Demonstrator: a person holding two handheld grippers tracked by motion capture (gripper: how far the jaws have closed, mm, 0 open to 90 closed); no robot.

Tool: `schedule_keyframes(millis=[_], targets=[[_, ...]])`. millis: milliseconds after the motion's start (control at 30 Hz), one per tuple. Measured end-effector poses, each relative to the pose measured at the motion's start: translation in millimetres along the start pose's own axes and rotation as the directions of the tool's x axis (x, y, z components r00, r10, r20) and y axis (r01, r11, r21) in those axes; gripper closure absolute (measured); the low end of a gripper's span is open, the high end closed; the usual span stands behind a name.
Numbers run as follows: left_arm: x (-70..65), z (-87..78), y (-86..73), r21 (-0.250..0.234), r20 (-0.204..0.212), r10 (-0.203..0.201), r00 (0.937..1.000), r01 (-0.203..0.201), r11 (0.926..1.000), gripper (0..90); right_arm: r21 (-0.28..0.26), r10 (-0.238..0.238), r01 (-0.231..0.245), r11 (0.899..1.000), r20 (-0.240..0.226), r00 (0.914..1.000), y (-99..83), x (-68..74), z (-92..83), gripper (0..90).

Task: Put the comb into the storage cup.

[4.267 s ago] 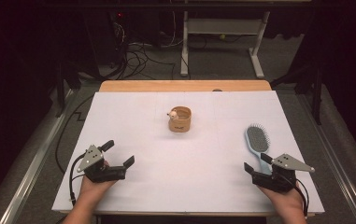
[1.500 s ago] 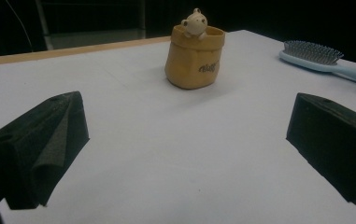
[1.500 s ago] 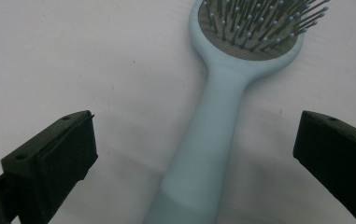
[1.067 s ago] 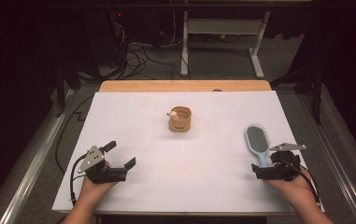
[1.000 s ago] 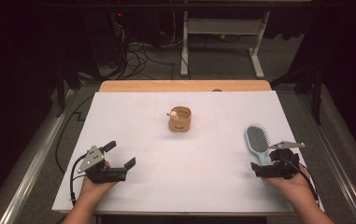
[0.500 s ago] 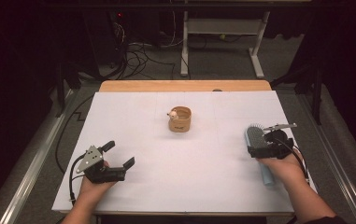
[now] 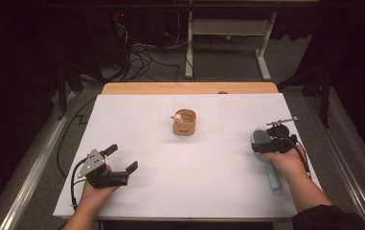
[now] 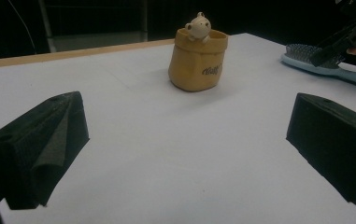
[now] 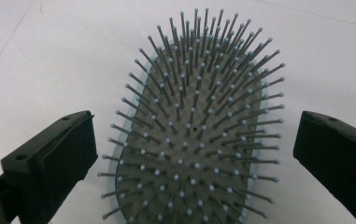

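Right gripper [image 7: 261, 143] open—jaws either side of hairbrush [image 9: 194, 140] head, left gripper [image 7: 120, 160] open, idle

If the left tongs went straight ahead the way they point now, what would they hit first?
Probably the yellow bear pot: it stands ahead between the open jaws of the left tongs, slightly right of centre, with bare white table before it. Depth is hard to judge.

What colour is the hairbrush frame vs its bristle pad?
The hairbrush has a pale blue frame and a dark grey pad with grey bristles; clearest in the right gripper view.
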State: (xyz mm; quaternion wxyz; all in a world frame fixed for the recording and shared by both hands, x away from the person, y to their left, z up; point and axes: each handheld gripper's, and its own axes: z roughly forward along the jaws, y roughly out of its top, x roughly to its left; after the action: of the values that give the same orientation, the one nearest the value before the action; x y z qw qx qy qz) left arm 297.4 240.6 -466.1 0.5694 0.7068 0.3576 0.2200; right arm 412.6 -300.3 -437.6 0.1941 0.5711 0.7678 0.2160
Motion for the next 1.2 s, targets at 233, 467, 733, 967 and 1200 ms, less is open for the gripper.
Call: schedule_keyframes(millis=[233,467,733,967,1200], targets=[[0.5,0.1,-0.2,0.002,-0.001,0.0,1.0,0.0,1.0,0.1,0.022,0.006,-0.006,1.0,0.008,0.9999,0.9,1.1,7.5,0.3],[-0.2,0.6,-0.4,0.003,0.0,0.004,1.0,-0.004,1.0,0.1,0.049,-0.002,0.001,0.999,0.014,0.9999,1.2,5.5,13.4,0.9],[0.3,0.5,-0.3,0.003,-0.001,0.004,1.0,-0.004,1.0,0.1,0.056,0.011,-0.012,0.998,0.021,0.9997,2.1,5.2,15.6,5.2],[0.3,0.0,-0.1,0.0,-0.002,0.002,1.0,-0.002,1.0,0.1,0.064,0.019,-0.021,0.998,0.032,0.9993,2.7,6.7,16.7,7.6],[0.1,-0.1,0.0,-0.002,-0.002,0.002,1.0,-0.002,1.0,0.1,0.073,0.023,-0.026,0.997,0.03,0.9993,2.0,5.4,15.2,10.0]])
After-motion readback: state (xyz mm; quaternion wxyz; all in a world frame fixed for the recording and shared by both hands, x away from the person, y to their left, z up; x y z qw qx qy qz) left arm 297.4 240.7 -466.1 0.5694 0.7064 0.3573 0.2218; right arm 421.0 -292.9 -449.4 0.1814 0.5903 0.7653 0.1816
